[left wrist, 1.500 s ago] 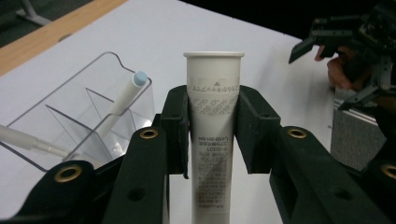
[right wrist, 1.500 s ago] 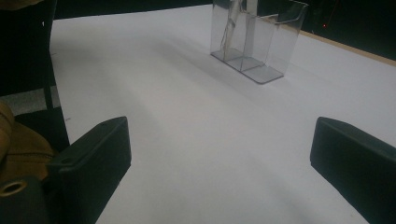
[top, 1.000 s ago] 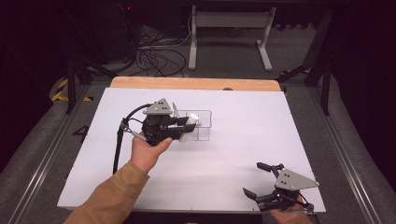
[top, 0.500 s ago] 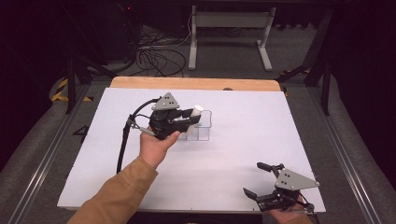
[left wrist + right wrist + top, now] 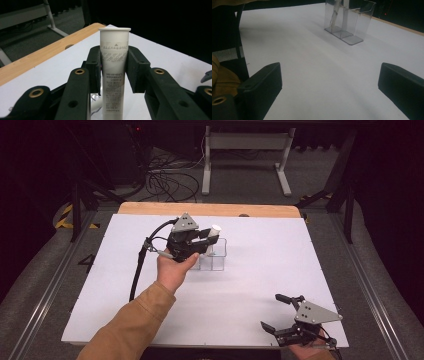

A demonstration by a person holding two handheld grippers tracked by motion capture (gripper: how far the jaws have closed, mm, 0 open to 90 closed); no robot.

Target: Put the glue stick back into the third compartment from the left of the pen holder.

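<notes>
A white plastic tube point(image 5: 114, 82) with printed text stands cap-up between the jaws of my left gripper point(image 5: 207, 240), which is shut on it. Both pads point(image 5: 96, 66) press on its sides just below the cap. In the high view the tube's cap point(image 5: 215, 229) shows above the back left corner of a clear plastic divided box point(image 5: 216, 261) in the middle of the white table point(image 5: 260, 270). Whether the tube's lower end is inside the box I cannot tell. My right gripper point(image 5: 271, 311) rests near the table's front right edge, open, with nothing between its jaws point(image 5: 329, 82).
The clear box point(image 5: 352, 23) stands far ahead of my right gripper, with bare white tabletop between. A wooden strip point(image 5: 210, 209) runs along the table's far edge. Cables and a metal stand are on the dark floor behind.
My left gripper has carried the tube a little to the right and farther back, over the clear box, and the tube stands more upright. The right gripper has not moved.
</notes>
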